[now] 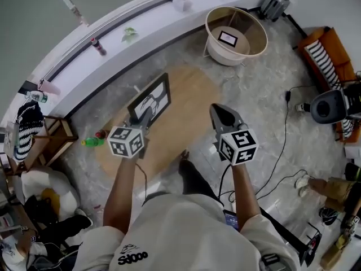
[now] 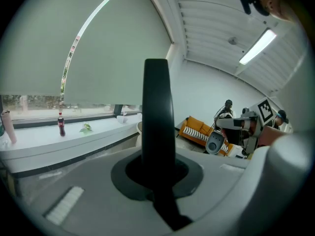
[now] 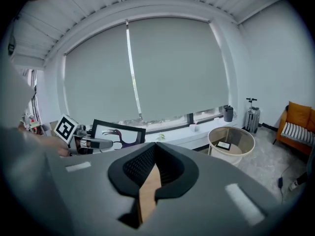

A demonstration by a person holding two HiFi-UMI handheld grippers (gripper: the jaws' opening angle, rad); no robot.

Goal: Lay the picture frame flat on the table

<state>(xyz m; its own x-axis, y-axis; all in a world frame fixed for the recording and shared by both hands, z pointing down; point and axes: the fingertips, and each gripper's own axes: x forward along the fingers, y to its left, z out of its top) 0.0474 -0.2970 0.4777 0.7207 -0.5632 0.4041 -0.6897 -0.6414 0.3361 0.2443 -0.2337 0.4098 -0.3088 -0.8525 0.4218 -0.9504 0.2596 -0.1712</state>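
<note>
The picture frame [image 1: 151, 101] is black with a bird print and stands tilted above the oval wooden table [image 1: 192, 89]. My left gripper [image 1: 144, 117] is shut on its lower edge. In the left gripper view the picture frame [image 2: 156, 117] shows edge-on as a dark upright bar between the jaws of the left gripper [image 2: 157, 181]. My right gripper [image 1: 221, 113] hovers over the table's right side, apart from the frame, shut with nothing in it. The right gripper view shows the picture frame [image 3: 118, 134] at left with the left gripper [image 3: 87, 143] on it, beyond the right gripper [image 3: 155, 154].
A round tub-shaped side table [image 1: 256, 47] holding a small frame stands at the back right. A window ledge [image 1: 113, 49] carries a bottle [image 1: 98, 47]. On the floor lie a green bottle [image 1: 90, 141] to the left and cables [image 1: 282, 145] to the right. An orange sofa [image 1: 330, 55] is far right.
</note>
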